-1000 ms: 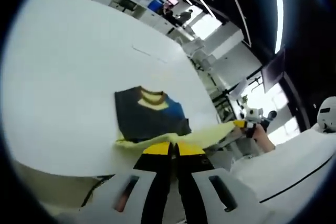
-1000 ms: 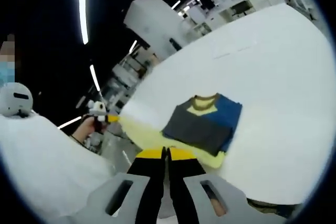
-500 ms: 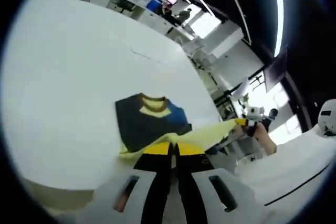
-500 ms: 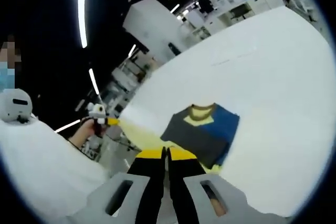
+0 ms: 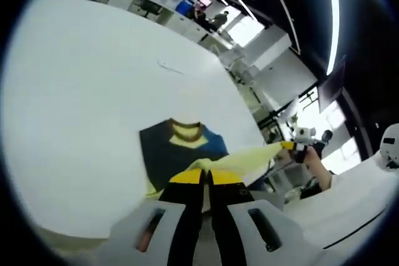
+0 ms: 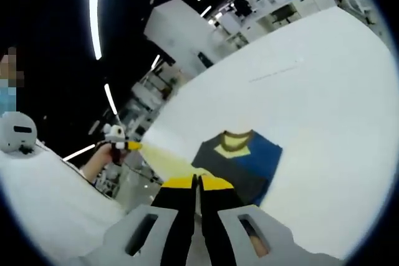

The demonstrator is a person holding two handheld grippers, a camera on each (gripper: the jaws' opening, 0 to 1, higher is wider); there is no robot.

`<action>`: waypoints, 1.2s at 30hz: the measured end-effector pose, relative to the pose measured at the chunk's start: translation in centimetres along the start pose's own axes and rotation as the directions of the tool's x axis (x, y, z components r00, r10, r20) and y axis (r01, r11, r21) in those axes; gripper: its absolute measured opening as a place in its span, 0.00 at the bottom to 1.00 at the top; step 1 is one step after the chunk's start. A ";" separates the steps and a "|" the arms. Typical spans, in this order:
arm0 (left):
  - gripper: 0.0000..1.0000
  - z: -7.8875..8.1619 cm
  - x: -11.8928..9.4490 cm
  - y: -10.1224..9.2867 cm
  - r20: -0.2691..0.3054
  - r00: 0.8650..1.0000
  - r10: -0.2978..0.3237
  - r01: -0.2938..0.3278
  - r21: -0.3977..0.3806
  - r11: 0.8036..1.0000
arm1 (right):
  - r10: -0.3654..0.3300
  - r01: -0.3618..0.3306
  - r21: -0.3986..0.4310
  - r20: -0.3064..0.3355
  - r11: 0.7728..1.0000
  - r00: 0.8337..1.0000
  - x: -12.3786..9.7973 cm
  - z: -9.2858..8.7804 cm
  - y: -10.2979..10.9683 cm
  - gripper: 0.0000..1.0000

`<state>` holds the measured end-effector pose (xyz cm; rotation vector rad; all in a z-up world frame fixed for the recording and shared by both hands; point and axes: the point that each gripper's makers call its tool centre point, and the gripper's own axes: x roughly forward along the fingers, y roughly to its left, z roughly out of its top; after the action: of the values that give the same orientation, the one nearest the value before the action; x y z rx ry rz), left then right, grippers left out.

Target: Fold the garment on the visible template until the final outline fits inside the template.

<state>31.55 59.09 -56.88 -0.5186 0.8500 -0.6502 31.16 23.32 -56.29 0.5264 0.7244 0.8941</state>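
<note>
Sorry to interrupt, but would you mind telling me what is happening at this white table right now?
A person is folding a navy, blue and yellow garment on the white table, holding a claw in each hand. The left claw and the right claw are each shut on the garment's pale yellow edge, which is lifted off the table and stretched between them. The rest of the garment lies flat on the table. The right claw also shows in the left gripper view.

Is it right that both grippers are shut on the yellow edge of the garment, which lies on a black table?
Not quite: the table is white, not black, as the left gripper view shows. The rest holds: the left gripper and the right gripper are each shut on the yellow edge of the garment.
</note>
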 end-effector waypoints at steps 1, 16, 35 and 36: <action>0.00 0.1 0.1 0.1 0.000 1.000 0.003 -0.003 -0.002 1.000 | 0.000 0.000 0.002 0.000 1.000 1.000 0.1 0.1 -0.1 0.02; 0.00 1.2 1.2 0.8 -0.013 1.000 0.008 -0.008 -0.005 1.000 | 0.004 -0.004 0.018 -0.002 1.000 1.000 1.2 1.1 -1.3 0.02; 0.00 2.3 2.2 1.9 -0.024 1.000 0.018 -0.018 -0.004 1.000 | 0.006 -0.005 0.028 -0.003 1.000 1.000 2.0 1.9 -2.3 0.02; 0.00 2.4 2.2 1.9 -0.025 1.000 0.019 -0.019 -0.003 1.000 | 0.006 -0.006 0.029 -0.003 1.000 1.000 2.1 2.0 -2.3 0.02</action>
<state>35.18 59.25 -57.95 -0.5054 0.8789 -0.6396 34.68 23.61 -57.30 0.5527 0.7398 0.8916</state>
